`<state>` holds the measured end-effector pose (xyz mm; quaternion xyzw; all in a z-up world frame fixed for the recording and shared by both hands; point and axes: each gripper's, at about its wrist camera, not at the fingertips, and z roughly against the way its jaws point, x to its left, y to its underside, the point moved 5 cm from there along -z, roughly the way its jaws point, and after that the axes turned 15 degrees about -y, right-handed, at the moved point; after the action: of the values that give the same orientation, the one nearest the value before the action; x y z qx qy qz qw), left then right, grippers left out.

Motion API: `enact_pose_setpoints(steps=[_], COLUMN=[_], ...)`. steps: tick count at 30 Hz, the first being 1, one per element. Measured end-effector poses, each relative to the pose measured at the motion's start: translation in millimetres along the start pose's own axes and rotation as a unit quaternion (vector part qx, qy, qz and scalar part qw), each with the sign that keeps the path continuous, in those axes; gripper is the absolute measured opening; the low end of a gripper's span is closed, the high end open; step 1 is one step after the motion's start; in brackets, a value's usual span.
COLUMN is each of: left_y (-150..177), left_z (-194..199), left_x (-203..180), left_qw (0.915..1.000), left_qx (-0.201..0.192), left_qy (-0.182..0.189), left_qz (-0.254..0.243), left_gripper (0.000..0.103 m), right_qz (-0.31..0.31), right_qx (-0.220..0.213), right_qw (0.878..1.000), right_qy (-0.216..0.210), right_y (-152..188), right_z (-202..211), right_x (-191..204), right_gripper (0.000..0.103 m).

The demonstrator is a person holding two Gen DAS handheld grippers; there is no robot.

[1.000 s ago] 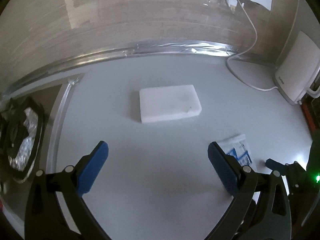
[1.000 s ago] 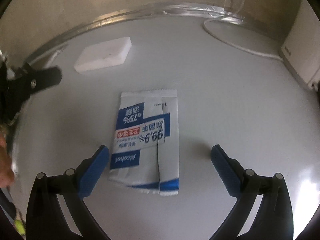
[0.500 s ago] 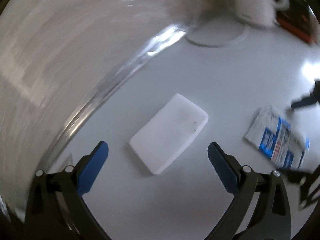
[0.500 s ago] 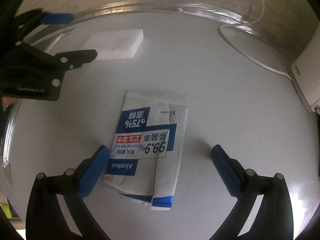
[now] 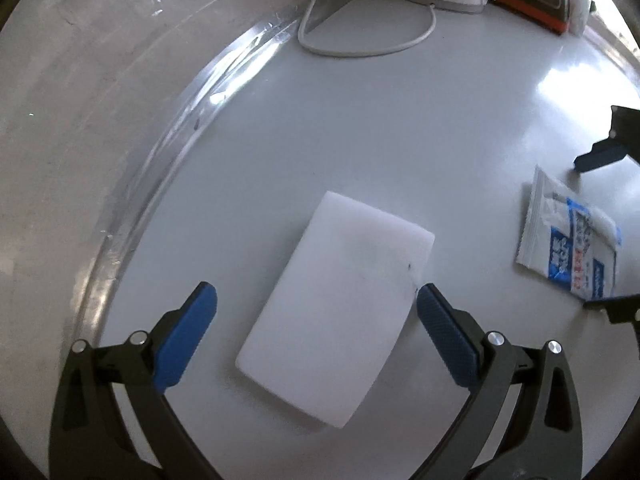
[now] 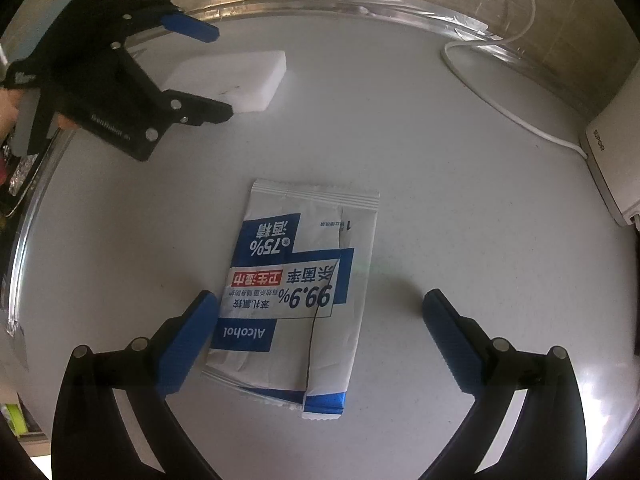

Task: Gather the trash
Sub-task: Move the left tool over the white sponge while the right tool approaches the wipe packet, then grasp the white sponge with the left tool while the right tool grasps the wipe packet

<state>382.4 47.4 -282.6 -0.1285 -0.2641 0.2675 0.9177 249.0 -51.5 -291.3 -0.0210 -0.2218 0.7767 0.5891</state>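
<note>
Your left gripper (image 5: 316, 312) hovers over the white foam block (image 5: 336, 312) with jaws spread wide, the block lying between the blue pads, untouched. Your right gripper (image 6: 320, 320) is equally wide over the torn alcohol wipe packet (image 6: 304, 288), flat on the white counter (image 6: 460, 208). A white cable (image 6: 500, 108) loops by the wall toward the white appliance (image 6: 616, 168), well clear of both. Nothing blocks either pickup.

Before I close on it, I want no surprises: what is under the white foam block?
The white foam block lies flat on the grey counter, between the left gripper's open jaws. Only counter shows around its edges. Whatever lies beneath is covered.
</note>
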Motion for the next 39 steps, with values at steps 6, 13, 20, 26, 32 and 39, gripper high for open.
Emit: enact_pose_setpoints(steps=[6, 13, 20, 26, 32, 39], left_y=[8, 12, 6, 4, 8, 20], left_z=[4, 4, -3, -7, -5, 8], left_x=[-15, -19, -19, -19, -17, -18], left_qw=[0.9973, 0.9951, 0.9942, 0.9944, 0.9948, 0.9945], left_qx=[-0.009, -0.001, 0.014, 0.018, 0.008, 0.01], left_qy=[0.068, 0.098, 0.106, 0.1, 0.087, 0.061], left_qz=[-0.025, -0.014, 0.013, 0.03, 0.051, 0.084], left_gripper=[0.096, 0.096, 0.097, 0.097, 0.097, 0.085], right_qz=[-0.001, -0.005, -0.008, -0.01, -0.008, -0.004], right_qx=[0.003, 0.014, 0.02, 0.027, 0.029, 0.036], right_qw=[1.0, 1.0, 1.0, 1.0, 1.0, 0.999], right_qy=[0.0, 0.0, 0.0, 0.001, 0.001, -0.001], right_y=[0, -1, -3, -5, -5, -1], right_z=[1, -2, -3, -4, -4, -2], right_x=[1, 0, 0, -1, 0, 0], right_gripper=[0.101, 0.101, 0.101, 0.101, 0.101, 0.098])
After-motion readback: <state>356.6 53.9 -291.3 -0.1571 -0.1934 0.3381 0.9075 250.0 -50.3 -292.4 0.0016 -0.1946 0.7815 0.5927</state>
